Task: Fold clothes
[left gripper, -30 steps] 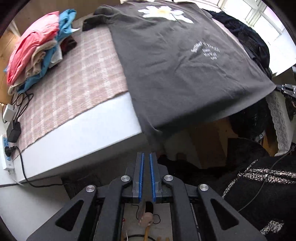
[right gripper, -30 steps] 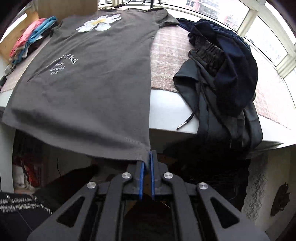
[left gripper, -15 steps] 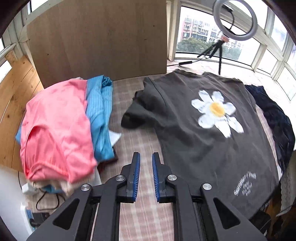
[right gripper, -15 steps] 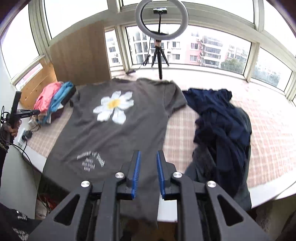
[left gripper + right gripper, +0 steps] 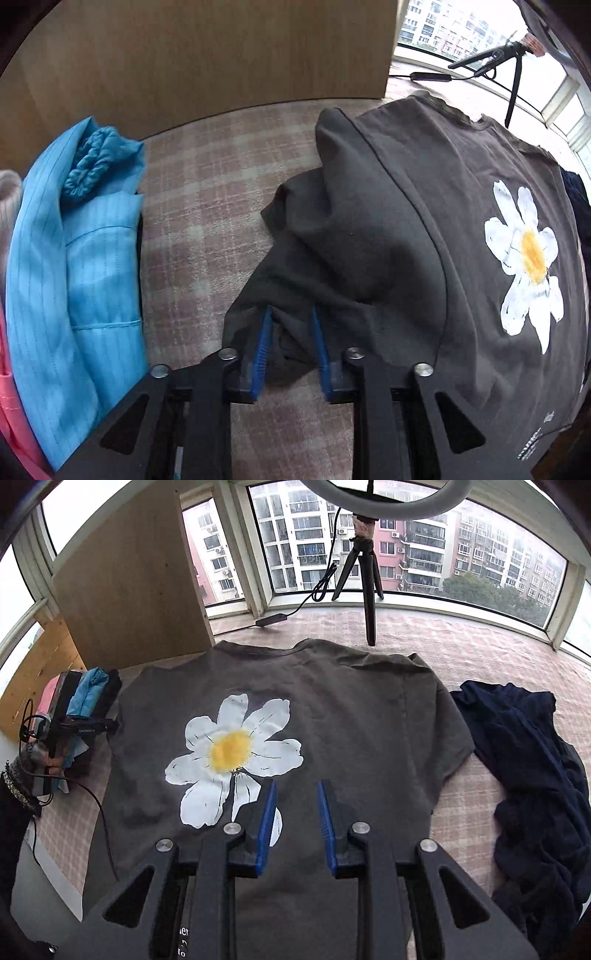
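Grey daisy tee (image 5: 332, 716) lies flat; its crumpled sleeve (image 5: 295, 332) sits btwn your left gripper (image 5: 290, 347) jaws, still apart; right gripper (image 5: 295, 827) jaws apart above tee.

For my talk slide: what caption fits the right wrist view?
Open right tongs poised over a dark daisy-print T-shirt spread flat, navy clothes heaped beside it.

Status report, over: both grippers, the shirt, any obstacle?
Left gripper fingers apart, astride crumpled sleeve. Right gripper open over grey T-shirt, spread out, unfolded. Navy garment close beside it.
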A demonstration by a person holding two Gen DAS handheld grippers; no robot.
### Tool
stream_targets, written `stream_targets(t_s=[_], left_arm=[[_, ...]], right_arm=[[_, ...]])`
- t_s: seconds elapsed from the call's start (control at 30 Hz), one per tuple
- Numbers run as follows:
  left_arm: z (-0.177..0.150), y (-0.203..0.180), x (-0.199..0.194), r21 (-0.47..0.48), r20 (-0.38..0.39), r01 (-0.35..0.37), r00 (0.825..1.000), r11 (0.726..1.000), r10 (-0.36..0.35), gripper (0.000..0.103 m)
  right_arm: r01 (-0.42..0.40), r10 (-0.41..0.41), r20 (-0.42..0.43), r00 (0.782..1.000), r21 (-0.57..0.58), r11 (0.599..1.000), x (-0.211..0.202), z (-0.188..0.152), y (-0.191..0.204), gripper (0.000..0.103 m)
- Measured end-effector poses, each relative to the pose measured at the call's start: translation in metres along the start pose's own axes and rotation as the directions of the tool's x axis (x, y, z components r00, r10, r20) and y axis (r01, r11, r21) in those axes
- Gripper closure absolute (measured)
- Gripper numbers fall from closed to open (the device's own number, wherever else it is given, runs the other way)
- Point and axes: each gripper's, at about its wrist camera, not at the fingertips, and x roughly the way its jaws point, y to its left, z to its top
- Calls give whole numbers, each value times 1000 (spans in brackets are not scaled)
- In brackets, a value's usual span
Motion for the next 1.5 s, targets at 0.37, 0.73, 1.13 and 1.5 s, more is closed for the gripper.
stream_targets(t_s=[0.37, 0.73, 1.13, 1.5], left_arm=[[-34, 12, -91, -97, 207, -398, 889, 912, 410, 66], [-39, -93, -116, 25, 262, -53, 964, 998, 45, 68], [-43, -229, -72, 77, 112, -60, 992, 995, 51, 67], [-30, -263, -37, 38, 41, -93, 995, 995, 91, 68]], right_arm=[[52, -50, -37, 998, 60, 997, 38, 21, -34, 80], [179, -184, 27, 983, 131, 975, 6, 57, -172, 80], [-86, 88, -157, 984, 14, 996, 115, 62, -226, 80], [-110, 104, 51, 993, 133, 985, 33, 45, -237, 90]])
